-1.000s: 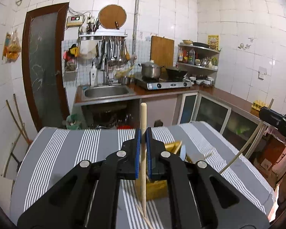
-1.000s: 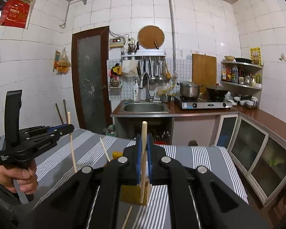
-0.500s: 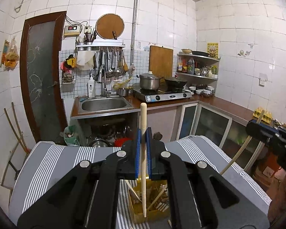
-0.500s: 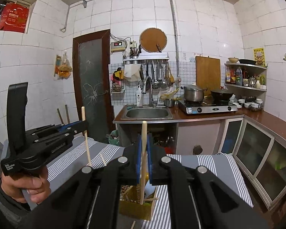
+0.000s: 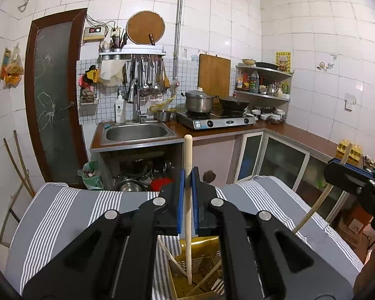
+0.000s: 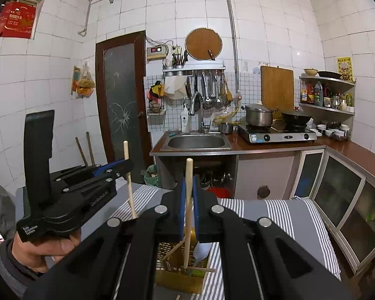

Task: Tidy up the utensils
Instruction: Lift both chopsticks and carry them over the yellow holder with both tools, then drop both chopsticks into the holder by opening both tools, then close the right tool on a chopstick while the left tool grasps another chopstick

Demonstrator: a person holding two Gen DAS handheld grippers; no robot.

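My left gripper (image 5: 188, 178) is shut on a wooden chopstick (image 5: 189, 225) held upright, its lower tip inside the yellow utensil holder (image 5: 200, 280) on the striped table. My right gripper (image 6: 189, 187) is shut on another wooden chopstick (image 6: 188, 215), also upright, its tip down in the same holder (image 6: 180, 275). The holder has other chopsticks and a pale spoon (image 6: 202, 250) in it. Each gripper shows in the other's view: the right one (image 5: 347, 172) at the right edge, the left one (image 6: 125, 166) at the left with its chopstick.
The table carries a grey and white striped cloth (image 5: 70, 215). Behind it stand a sink counter (image 5: 137, 135), a gas stove with a pot (image 5: 200, 102) and a wok, glass-door cabinets (image 6: 342, 200) on the right and a dark door (image 5: 55, 100) on the left.
Both grippers have risen and tilted downward over the holder. Both chopstick tips now reach down into it, and the holder sits lower in both views.
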